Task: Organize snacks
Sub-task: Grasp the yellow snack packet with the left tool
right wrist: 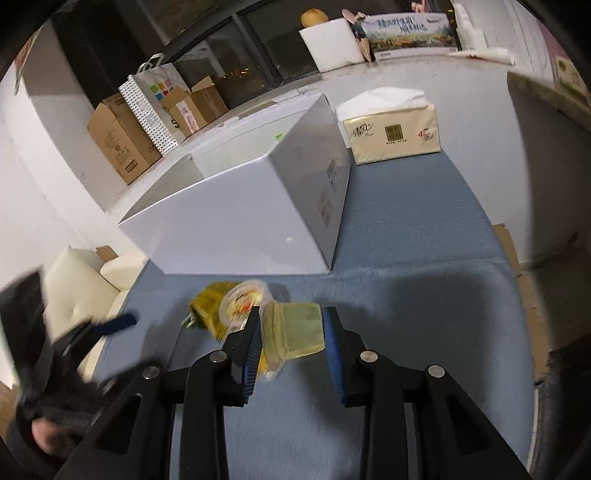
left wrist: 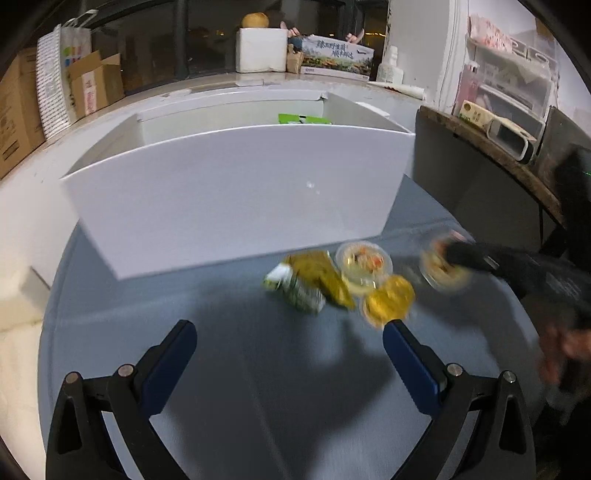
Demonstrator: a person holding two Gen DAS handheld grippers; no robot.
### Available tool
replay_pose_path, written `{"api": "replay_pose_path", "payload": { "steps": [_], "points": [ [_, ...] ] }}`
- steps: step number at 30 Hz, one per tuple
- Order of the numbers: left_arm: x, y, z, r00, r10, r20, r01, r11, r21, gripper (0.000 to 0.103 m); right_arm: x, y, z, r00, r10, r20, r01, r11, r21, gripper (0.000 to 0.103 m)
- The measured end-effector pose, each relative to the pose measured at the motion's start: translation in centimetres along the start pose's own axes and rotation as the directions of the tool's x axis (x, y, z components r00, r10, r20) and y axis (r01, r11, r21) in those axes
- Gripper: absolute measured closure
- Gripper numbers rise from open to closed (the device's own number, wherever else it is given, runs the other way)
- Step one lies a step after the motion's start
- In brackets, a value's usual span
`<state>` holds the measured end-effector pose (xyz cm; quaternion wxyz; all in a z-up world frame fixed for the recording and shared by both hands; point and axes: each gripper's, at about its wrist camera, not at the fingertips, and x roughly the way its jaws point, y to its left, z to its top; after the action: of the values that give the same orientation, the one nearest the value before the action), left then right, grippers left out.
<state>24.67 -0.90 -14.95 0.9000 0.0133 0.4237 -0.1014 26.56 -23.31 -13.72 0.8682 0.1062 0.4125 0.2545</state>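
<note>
Right tool [right wrist: 290, 334] pinching a clear plastic jelly cup [right wrist: 293, 328], pale yellow, squarish, glossy, between ribbed blue pads; held just above the blue cloth worktop [right wrist: 424, 258], near its front edge; left tool [left wrist: 290, 341] spread wide, nothing between; more cups and a crinkled yellow packet [left wrist: 325, 278] clustered before the smooth white box [left wrist: 236, 199].

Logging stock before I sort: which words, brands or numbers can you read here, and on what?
"清风" (likely, partly blurred): logo on the front of the tissue pack.
Chinese headline on the landscape-printed carton: too blurred to read.
Side label on the white box: too small.
Snack packets: motion-blurred, unreadable.
Held jelly cup: no legible print.
Cardboard boxes: print too small.
</note>
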Motion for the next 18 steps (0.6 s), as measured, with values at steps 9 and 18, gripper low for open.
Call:
{"api": "replay_pose_path", "payload": {
  "steps": [9, 18],
  "points": [
    [5.7, -0.4, 2.3, 0.997, 0.034, -0.074, -0.027, 0.995, 0.093, 0.0, -2.2, 0.6, -1.6, 1.0, 0.026, 0.009, -0.026, 1.0, 0.007, 0.069],
    [6.1, 0.2, 2.6, 0.998, -0.02, -0.062, 0.024, 0.998, 0.06, 0.051, -2.1, 0.4, -1.8, 1.0, 0.03, 0.005, -0.03, 0.999, 0.021, 0.069]
  ]
}}
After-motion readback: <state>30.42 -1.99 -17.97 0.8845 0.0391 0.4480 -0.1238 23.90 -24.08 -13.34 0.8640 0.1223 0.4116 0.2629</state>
